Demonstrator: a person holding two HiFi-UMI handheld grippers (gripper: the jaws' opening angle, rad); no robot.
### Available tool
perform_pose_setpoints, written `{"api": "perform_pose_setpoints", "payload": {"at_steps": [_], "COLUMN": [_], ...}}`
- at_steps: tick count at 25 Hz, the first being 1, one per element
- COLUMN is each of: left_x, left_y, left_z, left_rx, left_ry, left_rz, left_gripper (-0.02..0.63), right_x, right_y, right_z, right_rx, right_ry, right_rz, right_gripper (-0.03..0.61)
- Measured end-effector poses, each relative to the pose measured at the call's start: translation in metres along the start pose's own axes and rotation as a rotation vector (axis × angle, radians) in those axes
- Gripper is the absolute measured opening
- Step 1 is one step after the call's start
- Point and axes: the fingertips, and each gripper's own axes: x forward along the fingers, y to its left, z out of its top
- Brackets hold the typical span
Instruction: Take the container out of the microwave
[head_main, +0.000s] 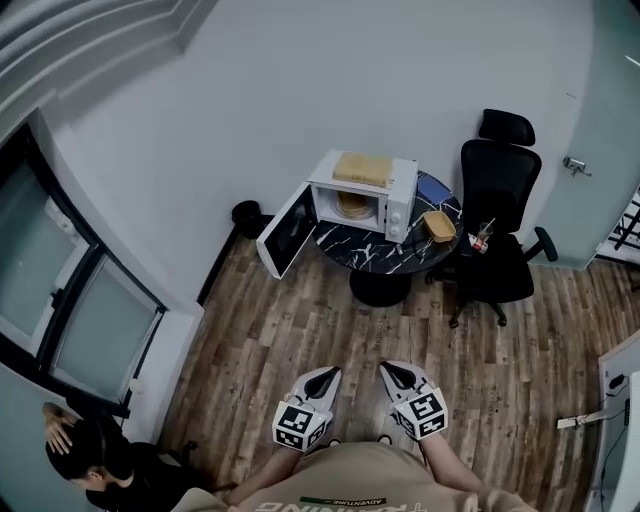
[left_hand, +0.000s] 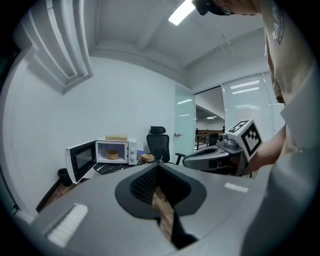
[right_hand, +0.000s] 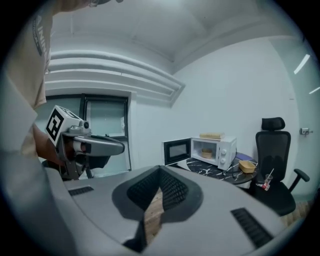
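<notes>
A white microwave (head_main: 372, 198) stands on a round black marble table (head_main: 350, 246) with its door (head_main: 284, 234) swung open to the left. A tan round container (head_main: 352, 205) sits inside it, also seen in the left gripper view as the container (left_hand: 112, 154) and in the right gripper view as the container (right_hand: 206, 154). Both grippers are held close to the person's body, far from the table. My left gripper (head_main: 330, 374) and right gripper (head_main: 389, 369) point toward the microwave, jaws together, holding nothing.
A flat tan box (head_main: 363, 167) lies on the microwave. A second tan container (head_main: 438, 224) and a small cup (head_main: 481, 238) sit at the table's right. A black office chair (head_main: 498, 210) stands right of the table, a black bin (head_main: 246, 213) left. A person (head_main: 80, 455) crouches at lower left.
</notes>
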Motion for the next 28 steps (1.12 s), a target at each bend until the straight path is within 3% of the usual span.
{"api": "perform_pose_setpoints", "payload": {"at_steps": [6, 11, 16, 22, 28], "left_x": [0.006, 0.006, -0.004, -0.010, 0.007], "left_y": [0.008, 0.025, 0.065, 0.081, 0.105], "left_z": [-0.012, -0.027, -0.048, -0.057, -0.048], "left_rx": [-0.026, -0.060, -0.060, -0.058, -0.051], "left_ry": [0.019, 0.013, 0.023, 0.051, 0.047], "left_rz": [-0.032, -0.030, 0.017, 0.030, 0.103], "left_gripper": [0.008, 0.008, 0.008, 0.008, 0.008], "right_x": [0.007, 0.009, 0.021, 0.033, 0.059], "right_y": [-0.001, 0.000, 0.013, 0.014, -0.016], "right_z": [-0.009, -0.030, -0.040, -0.052, -0.047], "right_rx": [0.014, 0.002, 0.066, 0.095, 0.114], "right_ry": [0.039, 0.132, 0.147, 0.186, 0.145], "right_rz": [-0.025, -0.081, -0.118, -0.125, -0.104], "right_gripper": [0.008, 0.008, 0.008, 0.008, 0.008]}}
